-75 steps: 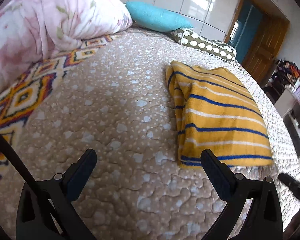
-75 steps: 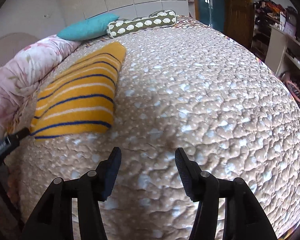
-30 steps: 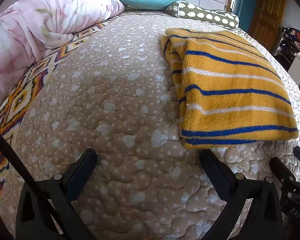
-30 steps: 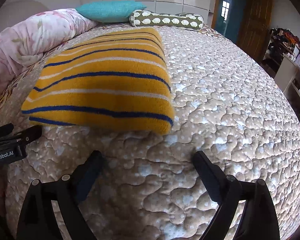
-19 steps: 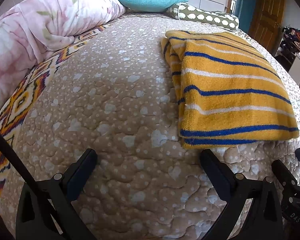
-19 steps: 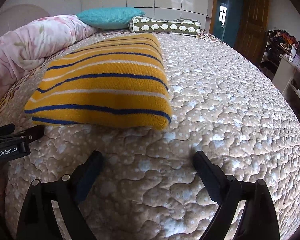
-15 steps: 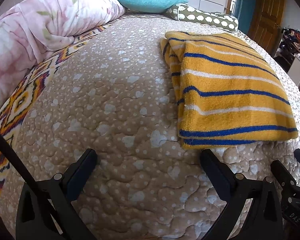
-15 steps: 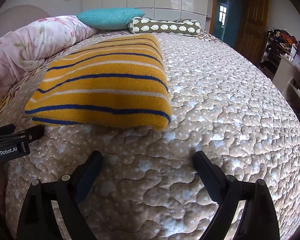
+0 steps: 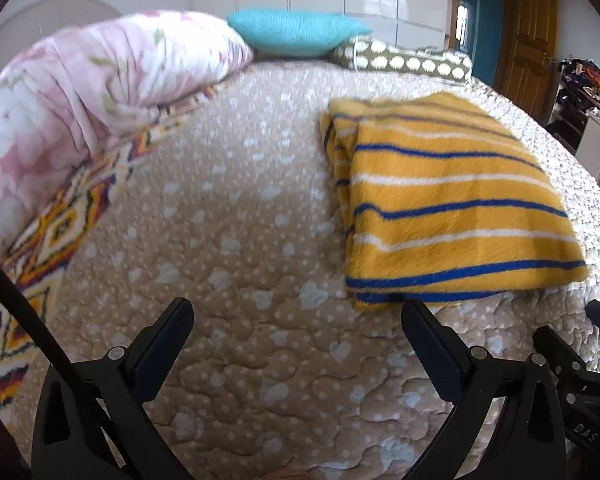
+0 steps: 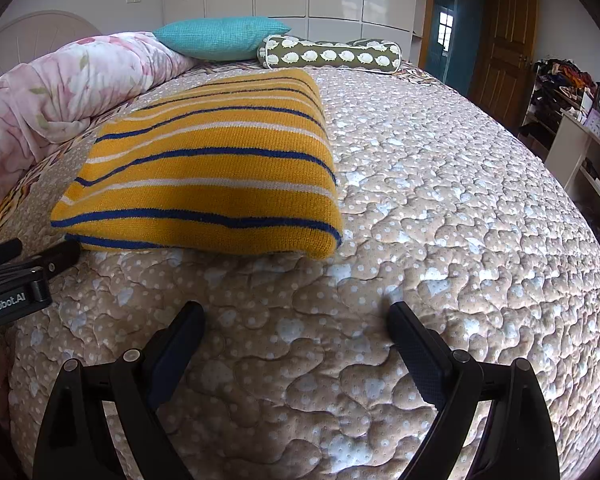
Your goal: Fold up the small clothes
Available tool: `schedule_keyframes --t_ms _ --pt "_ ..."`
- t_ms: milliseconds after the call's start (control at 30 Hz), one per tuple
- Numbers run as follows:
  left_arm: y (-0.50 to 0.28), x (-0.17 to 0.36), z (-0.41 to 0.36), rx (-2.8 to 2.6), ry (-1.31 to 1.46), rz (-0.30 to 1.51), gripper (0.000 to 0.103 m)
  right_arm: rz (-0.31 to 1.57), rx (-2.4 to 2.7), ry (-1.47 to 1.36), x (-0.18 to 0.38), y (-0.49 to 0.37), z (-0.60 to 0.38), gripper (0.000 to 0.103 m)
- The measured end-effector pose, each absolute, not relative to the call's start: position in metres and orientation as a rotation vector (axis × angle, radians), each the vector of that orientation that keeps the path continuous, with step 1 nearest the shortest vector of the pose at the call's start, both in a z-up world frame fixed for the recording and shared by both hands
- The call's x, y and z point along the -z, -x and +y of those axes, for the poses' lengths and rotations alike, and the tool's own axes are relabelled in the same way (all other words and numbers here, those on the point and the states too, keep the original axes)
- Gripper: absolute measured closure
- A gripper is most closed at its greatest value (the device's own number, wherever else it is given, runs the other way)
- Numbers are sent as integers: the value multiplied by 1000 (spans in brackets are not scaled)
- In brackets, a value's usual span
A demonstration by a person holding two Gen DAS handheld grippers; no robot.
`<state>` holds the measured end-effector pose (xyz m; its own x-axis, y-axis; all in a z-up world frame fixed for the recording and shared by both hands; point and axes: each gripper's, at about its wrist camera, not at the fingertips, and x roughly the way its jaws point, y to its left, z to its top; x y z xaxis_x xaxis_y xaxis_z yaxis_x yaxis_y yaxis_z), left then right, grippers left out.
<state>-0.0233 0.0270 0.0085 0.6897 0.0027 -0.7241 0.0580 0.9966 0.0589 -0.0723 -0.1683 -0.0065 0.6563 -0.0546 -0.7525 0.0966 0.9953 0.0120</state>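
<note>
A folded yellow sweater (image 10: 208, 168) with blue and white stripes lies flat on the quilted bed (image 10: 440, 240), its near edge just ahead of both grippers. The left gripper (image 9: 296, 344) hangs over bare quilt with its jaws wide and empty, the sweater (image 9: 448, 208) off to its right. The right gripper (image 10: 296, 344) also has wide, empty jaws, the sweater ahead and to its left. The left view, somewhat blurred, shows stacked layers along the sweater's left edge, probably tucked sleeves; the right view shows only a smooth top. At the headboard lie a pink floral duvet (image 10: 60, 88), a teal pillow (image 10: 220, 36) and a green bolster (image 10: 332, 56).
</note>
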Motion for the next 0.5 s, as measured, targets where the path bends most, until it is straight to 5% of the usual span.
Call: schedule_keyframes --t_ms 500 --pt "27 -14 27 78 -54 784 0 831 88 -72 4 76 -169 8"
